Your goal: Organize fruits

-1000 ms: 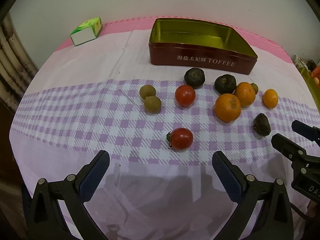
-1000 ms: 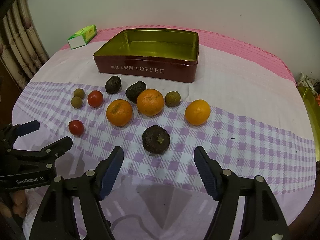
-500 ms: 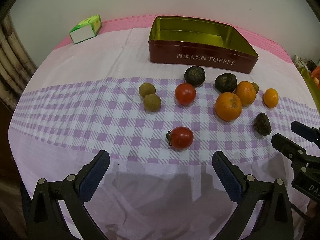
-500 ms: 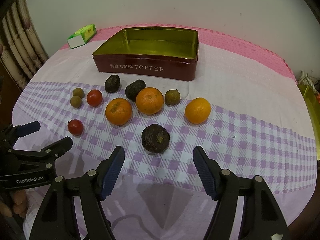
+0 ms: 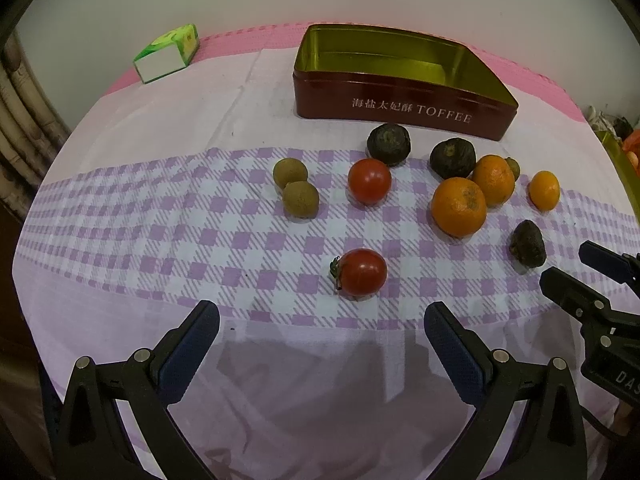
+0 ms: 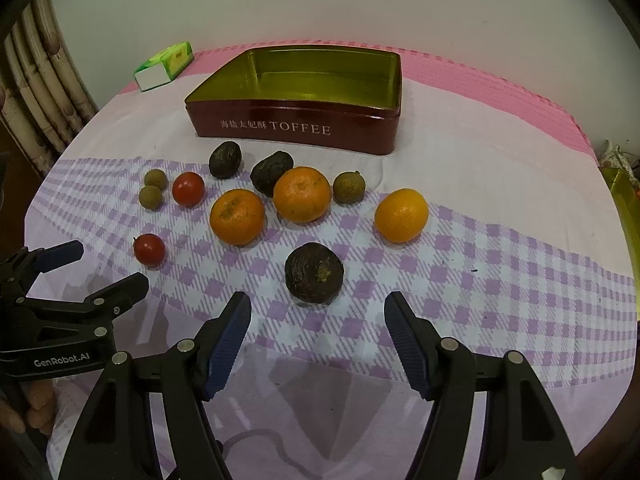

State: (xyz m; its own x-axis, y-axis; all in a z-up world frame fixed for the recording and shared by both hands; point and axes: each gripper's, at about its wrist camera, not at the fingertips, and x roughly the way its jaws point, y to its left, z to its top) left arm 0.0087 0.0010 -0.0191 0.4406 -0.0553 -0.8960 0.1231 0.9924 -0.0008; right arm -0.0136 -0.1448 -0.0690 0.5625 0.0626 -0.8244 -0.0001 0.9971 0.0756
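An open dark-red toffee tin (image 5: 400, 104) (image 6: 288, 128) with a gold inside stands empty at the back of the table. In front of it lie three oranges (image 6: 237, 216), two red tomatoes (image 6: 188, 189), wrinkled dark fruits (image 6: 225, 159) and small brown-green longans (image 6: 151, 197). My left gripper (image 5: 320, 312) (image 6: 106, 264) is open, with the nearer tomato (image 5: 362, 274) just ahead of its fingers. My right gripper (image 6: 317, 304) (image 5: 576, 270) is open too, and a dark fruit (image 6: 314, 272) lies just beyond its fingertips, untouched.
A green and white carton (image 5: 168, 56) lies at the table's back left. The corner of another gold tin (image 6: 624, 200) shows at the right edge. A curtain (image 6: 36, 92) hangs on the left, and a white wall stands behind the table. A hand (image 6: 32, 408) holds the left gripper.
The right gripper's jaws have narrowed a little. Both hands and all the fruit have stayed where they were.
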